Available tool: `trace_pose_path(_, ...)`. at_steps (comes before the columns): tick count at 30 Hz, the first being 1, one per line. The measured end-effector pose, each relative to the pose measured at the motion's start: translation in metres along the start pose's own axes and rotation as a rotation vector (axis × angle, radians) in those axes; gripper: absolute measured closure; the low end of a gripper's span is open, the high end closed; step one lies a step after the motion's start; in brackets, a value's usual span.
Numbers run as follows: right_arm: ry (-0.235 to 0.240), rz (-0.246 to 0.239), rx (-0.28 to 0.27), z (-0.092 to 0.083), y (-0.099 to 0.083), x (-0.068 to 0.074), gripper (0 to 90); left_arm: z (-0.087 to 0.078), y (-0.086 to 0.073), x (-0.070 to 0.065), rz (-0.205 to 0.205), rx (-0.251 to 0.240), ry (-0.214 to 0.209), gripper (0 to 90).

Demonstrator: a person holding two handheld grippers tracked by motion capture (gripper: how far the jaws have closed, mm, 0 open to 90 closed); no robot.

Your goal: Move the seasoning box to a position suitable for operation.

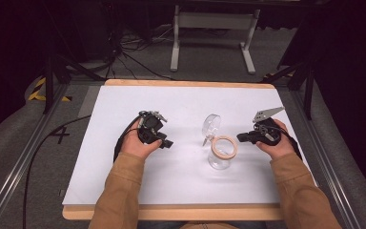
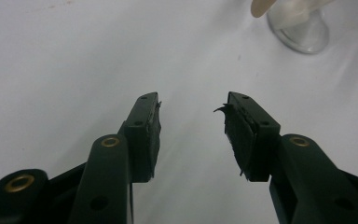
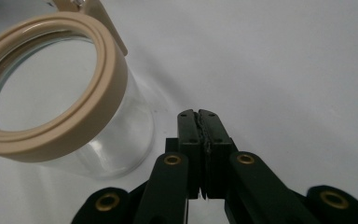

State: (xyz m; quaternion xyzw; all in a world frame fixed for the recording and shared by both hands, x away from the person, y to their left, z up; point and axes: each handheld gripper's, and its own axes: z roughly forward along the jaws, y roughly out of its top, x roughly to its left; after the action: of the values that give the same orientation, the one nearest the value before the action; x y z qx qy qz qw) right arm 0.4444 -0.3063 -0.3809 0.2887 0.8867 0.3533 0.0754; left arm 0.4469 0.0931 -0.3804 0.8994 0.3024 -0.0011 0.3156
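Observation:
A clear glass jar [image 1: 220,155] with a beige rim stands upright on the white table [image 1: 181,181], its hinged glass lid [image 1: 211,125] flipped open behind it. My right gripper [image 1: 240,138] rests just right of the jar, jaws pressed together with nothing between them; in the right gripper view the gripper [image 3: 199,114] lies beside the jar [image 3: 70,121], apart from it. My left gripper [image 1: 167,142] sits left of the jar, a hand's width away. In the left gripper view the gripper [image 2: 192,106] stands open over bare table, with the jar's base [image 2: 303,30] at the upper right.
The white sheet covers a wooden board whose edge [image 1: 171,212] runs along the front. Beyond the table's far edge stand a white metal frame [image 1: 214,36] and loose cables [image 1: 133,57] on the grey floor. A black cable [image 1: 43,143] trails off the left side.

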Motion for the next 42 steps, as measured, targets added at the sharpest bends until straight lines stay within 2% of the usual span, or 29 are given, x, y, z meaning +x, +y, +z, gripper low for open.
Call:
trace_pose_path(4,0.024,0.006,-0.008,-0.003,-0.001,0.001,88.2,-0.008,0.003,-0.009,0.018,-0.035,-0.038,54.9)
trace_pose_path(6,0.032,0.003,-0.016,-0.004,-0.001,0.001,88.1,-0.01,0.004,-0.009,0.03,-0.029,-0.053,54.7)
trace_pose_path(7,0.04,0.005,-0.021,-0.005,-0.001,0.002,88.1,-0.01,0.003,-0.01,0.016,-0.05,-0.08,54.1)
trace_pose_path(8,0.046,0.005,-0.024,-0.005,-0.001,0.002,87.9,-0.011,0.002,-0.01,0.006,-0.098,-0.16,53.8)
trace_pose_path(9,0.055,0.004,-0.027,-0.006,-0.001,0.002,87.8,-0.013,0.002,-0.009,0.004,-0.126,-0.209,54.0)
trace_pose_path(10,0.059,-0.001,-0.03,-0.007,0.0,0.003,87.7,-0.016,0.002,-0.01,0.002,-0.144,-0.223,54.2)
trace_pose_path(14,0.073,-0.01,-0.04,-0.008,0.0,0.005,87.7,-0.023,0.002,-0.014,0.006,-0.134,-0.163,53.7)
trace_pose_path(23,0.096,-0.018,-0.026,-0.003,-0.001,0.006,87.9,-0.027,0.002,-0.017,0.03,-0.118,-0.102,54.0)
trace_pose_path(27,0.108,-0.02,0.005,0.005,-0.002,0.007,88.0,-0.024,0.002,-0.022,0.097,-0.109,-0.059,56.7)
trace_pose_path(29,0.117,-0.027,0.013,0.008,-0.001,0.009,88.1,-0.024,0.003,-0.024,0.108,-0.101,-0.065,56.8)
trace_pose_path(31,0.12,-0.033,0.019,0.01,0.0,0.011,88.1,-0.024,0.003,-0.025,0.104,-0.119,-0.073,56.8)
trace_pose_path(34,0.108,-0.039,0.03,0.014,0.0,0.013,88.5,-0.022,0.003,-0.027,0.125,-0.13,-0.06,55.7)
trace_pose_path(37,0.097,-0.029,0.046,0.018,-0.001,0.014,89.1,-0.021,0.003,-0.027,0.124,-0.114,-0.048,55.2)
trace_pose_path(40,0.094,-0.026,0.056,0.021,-0.001,0.014,89.4,-0.02,0.003,-0.027,0.103,-0.124,-0.054,53.9)
trace_pose_path(42,0.094,-0.022,0.061,0.022,-0.002,0.014,89.4,-0.019,0.003,-0.026,0.109,-0.124,-0.05,52.5)
